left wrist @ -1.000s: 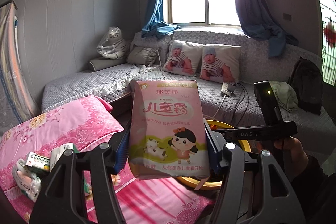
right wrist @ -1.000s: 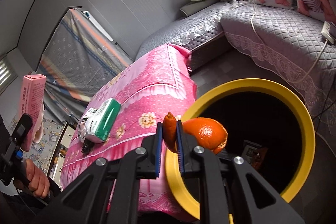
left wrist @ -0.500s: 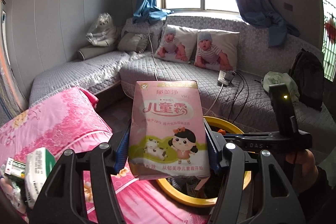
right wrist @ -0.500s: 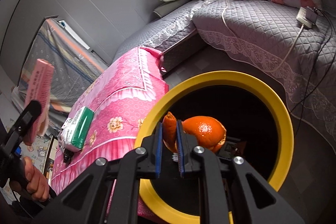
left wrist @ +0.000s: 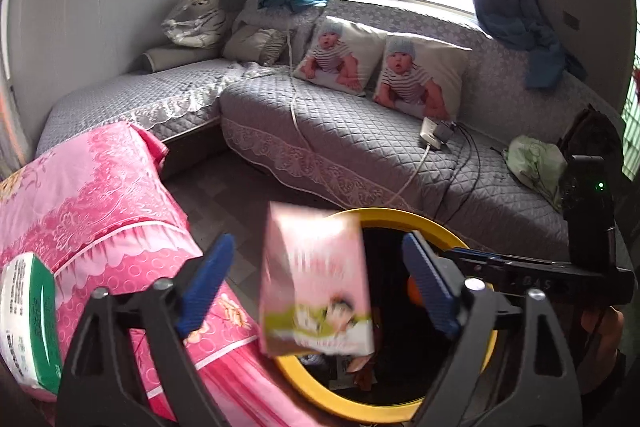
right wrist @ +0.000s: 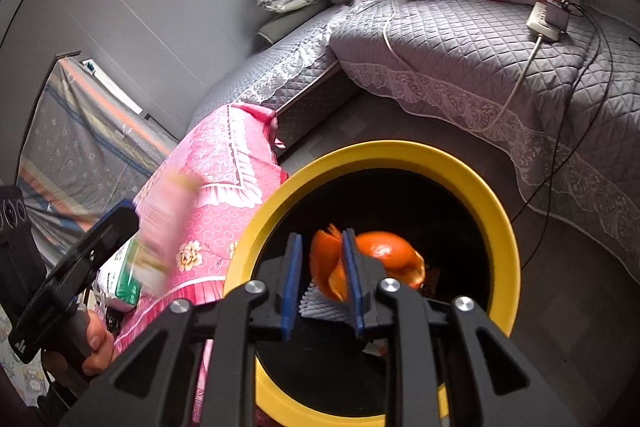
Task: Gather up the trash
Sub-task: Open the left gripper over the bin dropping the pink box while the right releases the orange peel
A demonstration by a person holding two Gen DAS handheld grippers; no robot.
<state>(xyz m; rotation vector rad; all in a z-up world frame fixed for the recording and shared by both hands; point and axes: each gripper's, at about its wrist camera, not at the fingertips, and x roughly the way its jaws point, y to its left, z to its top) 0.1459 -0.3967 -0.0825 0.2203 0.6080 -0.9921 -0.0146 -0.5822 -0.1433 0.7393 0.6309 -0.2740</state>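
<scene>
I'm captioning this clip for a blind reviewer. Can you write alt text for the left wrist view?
The left gripper is open, and a blurred pink carton hangs loose between its blue pads above a yellow-rimmed bin. A pink tablecloth with a green-and-white box lies at left; a grey quilted sofa with two baby-print cushions sits behind.

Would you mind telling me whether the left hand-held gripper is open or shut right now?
Open: the left hand-held gripper has blue pads spread clear of the blurred pink carton.
</scene>
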